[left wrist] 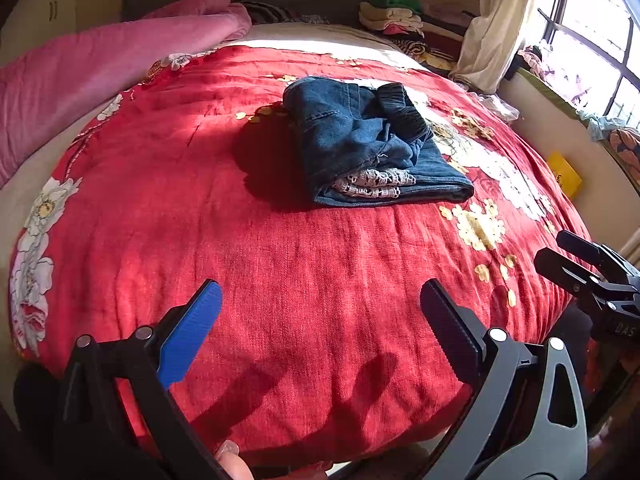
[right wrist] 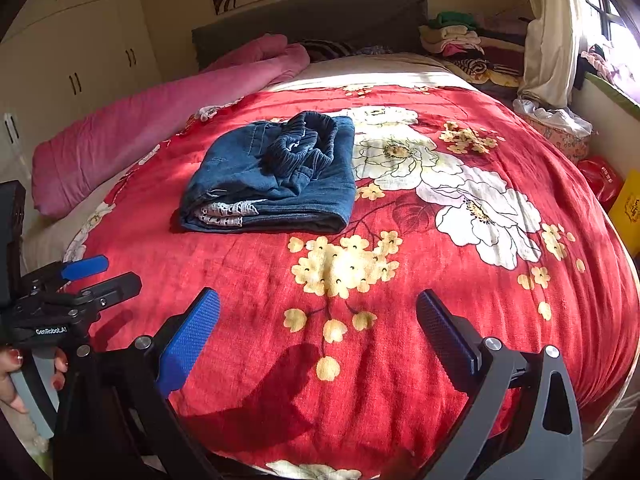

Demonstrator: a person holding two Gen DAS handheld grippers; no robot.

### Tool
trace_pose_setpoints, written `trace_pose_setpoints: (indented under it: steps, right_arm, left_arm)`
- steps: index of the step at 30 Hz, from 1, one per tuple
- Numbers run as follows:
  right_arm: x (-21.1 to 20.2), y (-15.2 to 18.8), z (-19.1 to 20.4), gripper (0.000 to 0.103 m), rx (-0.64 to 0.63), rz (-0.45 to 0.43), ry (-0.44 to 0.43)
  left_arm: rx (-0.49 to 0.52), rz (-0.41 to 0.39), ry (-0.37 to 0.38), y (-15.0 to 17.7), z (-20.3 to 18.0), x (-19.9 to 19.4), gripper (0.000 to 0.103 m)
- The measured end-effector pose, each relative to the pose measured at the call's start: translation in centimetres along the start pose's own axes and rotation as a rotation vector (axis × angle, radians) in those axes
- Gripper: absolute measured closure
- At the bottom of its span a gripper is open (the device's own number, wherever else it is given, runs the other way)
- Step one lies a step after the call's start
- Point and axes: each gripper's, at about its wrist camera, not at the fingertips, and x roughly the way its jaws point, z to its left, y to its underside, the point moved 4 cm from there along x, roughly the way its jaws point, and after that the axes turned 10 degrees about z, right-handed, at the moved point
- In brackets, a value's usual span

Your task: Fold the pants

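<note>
Dark blue denim pants (left wrist: 372, 144) lie folded in a compact bundle on the red floral bedspread (left wrist: 280, 280), elastic waistband on top and white lace trim showing at the near edge. They also show in the right wrist view (right wrist: 276, 176). My left gripper (left wrist: 320, 320) is open and empty, held above the near part of the bed, well short of the pants. My right gripper (right wrist: 318, 328) is open and empty, likewise near the bed's front edge. Each gripper shows in the other's view: the right gripper (left wrist: 568, 260) at the right, the left gripper (right wrist: 108, 274) at the left.
A pink quilt (right wrist: 140, 120) lies along the bed's left side. Piled clothes (right wrist: 456, 36) sit by the headboard. A curtain (right wrist: 548, 32) and window are at the right, with a yellow box (right wrist: 628, 208) and bags beside the bed. White wardrobes (right wrist: 80, 52) stand at left.
</note>
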Motion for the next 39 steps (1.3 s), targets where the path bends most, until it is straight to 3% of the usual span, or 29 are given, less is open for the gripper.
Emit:
trace_pose_setpoints:
  steps: [20, 29, 33, 36, 39]
  right_arm:
    - [0.4, -0.1, 0.3, 0.005, -0.023, 0.016, 0.013]
    - [1.0, 0.0, -0.2, 0.005, -0.016, 0.031, 0.012]
    - [1.5, -0.2, -1.8, 0.005, 0.014, 0.036, 0.026]
    - [1.9, -0.7, -4.2, 0.005, 0.055, 0.033, 0.058]
    - [2.1, -1.7, -8.7, 0.005, 0.131, 0.026, 0.097]
  left_arm:
    - [-0.012, 0.016, 0.019, 0.0, 0.3, 0.1, 0.010]
    - [-0.027, 0.029, -0.060, 0.1, 1.2, 0.2, 0.010]
    - [-0.067, 0.012, -0.128, -0.7, 2.8, 0.1, 0.010]
    - [-0.125, -0.037, -0.038, -1.8, 4.8, -0.9, 0.010]
    - [-0.193, -0.044, -0.060, -3.7, 8.5, -0.9, 0.010]
